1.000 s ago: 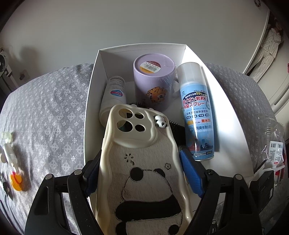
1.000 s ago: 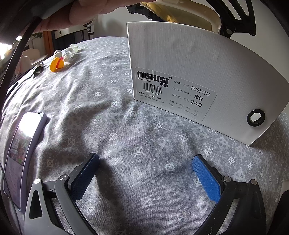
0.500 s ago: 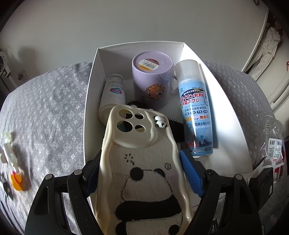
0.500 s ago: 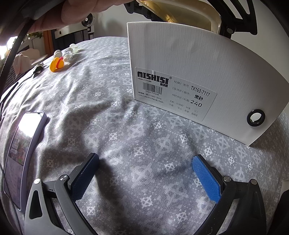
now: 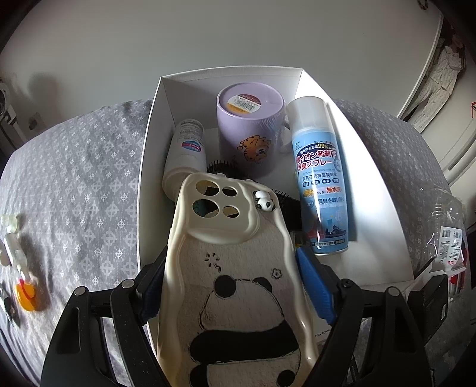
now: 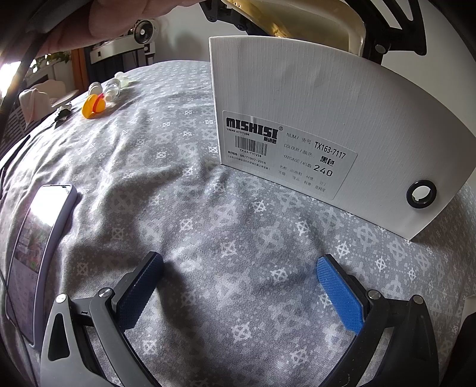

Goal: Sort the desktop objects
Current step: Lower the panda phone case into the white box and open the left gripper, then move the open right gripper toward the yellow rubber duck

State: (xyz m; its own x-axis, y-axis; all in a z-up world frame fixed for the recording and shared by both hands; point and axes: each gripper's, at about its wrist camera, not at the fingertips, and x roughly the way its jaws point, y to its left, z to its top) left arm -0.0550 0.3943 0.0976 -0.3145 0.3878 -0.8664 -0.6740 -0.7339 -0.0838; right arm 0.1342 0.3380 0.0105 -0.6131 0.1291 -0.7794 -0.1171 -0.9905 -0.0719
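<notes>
My left gripper [image 5: 230, 269] is shut on a cream panda phone case [image 5: 235, 274] and holds it above the near end of a white shoebox [image 5: 372, 190]. The box holds a purple tiger mug [image 5: 251, 131], a blue spray can [image 5: 318, 178], a white bottle [image 5: 187, 154] and a black brush [image 5: 287, 205], partly hidden by the case. My right gripper [image 6: 239, 285] is open and empty over the grey cloth, facing the box's labelled end [image 6: 327, 125]. The held case [image 6: 300, 20] shows above the box there.
A phone [image 6: 35, 247] lies at the left in the right wrist view. An orange-and-clear small item [image 6: 98, 99] lies far left on the patterned cloth [image 6: 238, 232]; it also shows in the left wrist view [image 5: 23, 291]. A clear plastic packet [image 5: 446, 226] lies right of the box.
The left gripper with the phone case has shifted slightly back over the box, which sits a little further off in view. The right gripper has not moved.
</notes>
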